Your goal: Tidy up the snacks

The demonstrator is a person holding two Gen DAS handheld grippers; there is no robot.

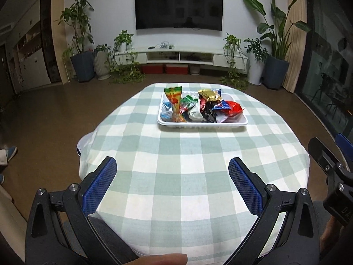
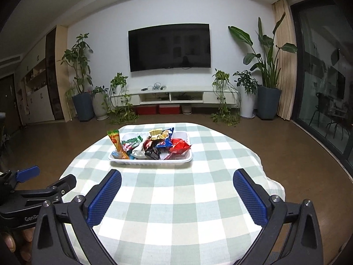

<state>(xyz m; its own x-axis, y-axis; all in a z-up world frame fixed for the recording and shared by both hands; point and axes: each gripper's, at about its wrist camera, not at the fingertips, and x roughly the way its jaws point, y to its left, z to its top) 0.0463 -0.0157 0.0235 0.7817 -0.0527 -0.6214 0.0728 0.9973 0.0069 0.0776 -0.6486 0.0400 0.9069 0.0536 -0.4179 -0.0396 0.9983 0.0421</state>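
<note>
Both grippers, left [image 1: 172, 170] and right [image 2: 177, 182], hang spread and empty; I'd approach the tray [image 1: 201, 123] at twelve o'clock, pinching one snack [image 1: 233, 108] by its edge.

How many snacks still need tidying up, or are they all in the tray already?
Every snack packet in view already sits heaped in the white tray on the checked tablecloth, like the red packet and the tall orange one. None lie loose on the cloth. Nothing is in hand: the left gripper and right gripper are both open and short of the tray. The gathering looks done; perhaps only neatening remains.
</note>
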